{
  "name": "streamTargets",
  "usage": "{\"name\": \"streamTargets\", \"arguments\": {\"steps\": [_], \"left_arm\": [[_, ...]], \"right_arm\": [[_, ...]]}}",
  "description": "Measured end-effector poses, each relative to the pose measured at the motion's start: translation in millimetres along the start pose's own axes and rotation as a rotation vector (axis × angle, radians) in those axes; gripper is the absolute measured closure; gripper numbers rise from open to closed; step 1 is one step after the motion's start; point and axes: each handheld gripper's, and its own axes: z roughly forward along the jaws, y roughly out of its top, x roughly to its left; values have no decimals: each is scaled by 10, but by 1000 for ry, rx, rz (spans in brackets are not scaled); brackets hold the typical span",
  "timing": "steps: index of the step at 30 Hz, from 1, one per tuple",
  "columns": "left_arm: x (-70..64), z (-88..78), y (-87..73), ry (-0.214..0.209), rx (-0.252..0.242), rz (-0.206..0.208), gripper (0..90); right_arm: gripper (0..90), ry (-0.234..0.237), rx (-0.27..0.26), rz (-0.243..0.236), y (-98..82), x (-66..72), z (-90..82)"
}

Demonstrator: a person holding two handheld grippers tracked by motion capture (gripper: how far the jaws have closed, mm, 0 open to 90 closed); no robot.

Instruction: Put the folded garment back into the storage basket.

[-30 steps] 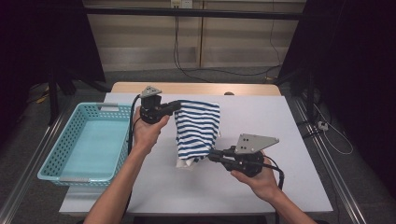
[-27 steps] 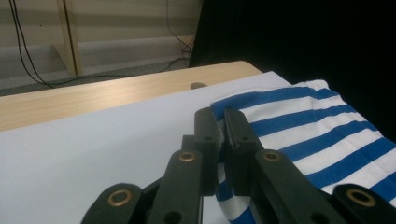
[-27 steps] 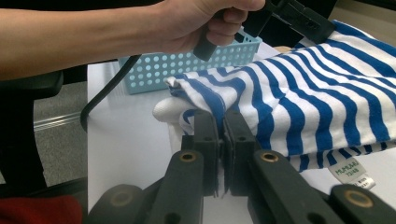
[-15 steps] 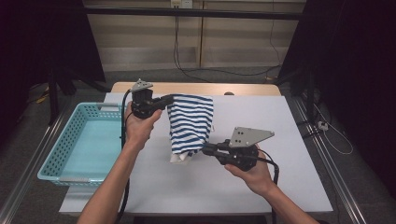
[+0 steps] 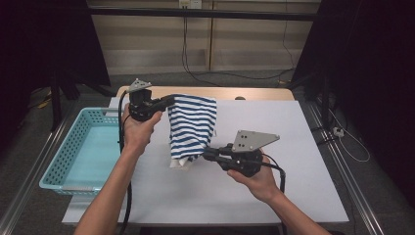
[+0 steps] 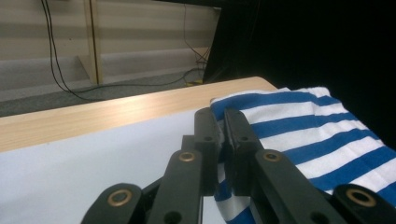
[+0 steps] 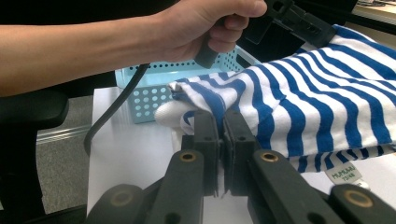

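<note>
Both ends of the folded blue-and-white striped cotton shirt (image 5: 192,126) are pinched by the left gripper (image 5: 169,101) and right gripper (image 5: 204,153), lifted over the white table (image 5: 293,142), so probably only dropping it into the turquoise perforated plastic basket (image 5: 63,156) is left.

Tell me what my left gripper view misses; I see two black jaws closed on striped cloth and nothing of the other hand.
Observer: The right gripper is shut on the lower edge of the same blue-and-white striped garment, seen from the high view.
Operator: Say where the cloth is relative to the table.
Observer: It hangs stretched between the left gripper and the right one; its bottom fold looks close to the white table, but I cannot tell whether it touches.
Operator: Report any container nearby.
Observer: A light blue perforated basket stands at the table's left side, beside the left forearm.
Operator: Note any tag.
Observer: The right gripper view shows a small white label under the hem.
</note>
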Motion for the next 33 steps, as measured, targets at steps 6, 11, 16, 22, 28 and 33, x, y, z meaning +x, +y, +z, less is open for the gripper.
{"name": "streamTargets", "arguments": {"steps": [6,11,16,22,28,33], "left_arm": [[31,-76,68,7,-23,17,851],[66,-176,92,13,-42,16,851],[100,-255,133,30,-52,15,851],[143,-335,156,36,-74,4,852],[181,-433,163,58,-69,20,852],[241,-494,168,67,-68,13,851]], "right_arm": [[863,8,-25,-1,58,16,16],[863,18,-42,-8,112,43,60],[863,37,-56,-13,174,63,138],[864,44,-73,-21,242,75,186],[864,50,-81,-19,260,94,233],[864,59,-85,-25,284,101,301]]}}
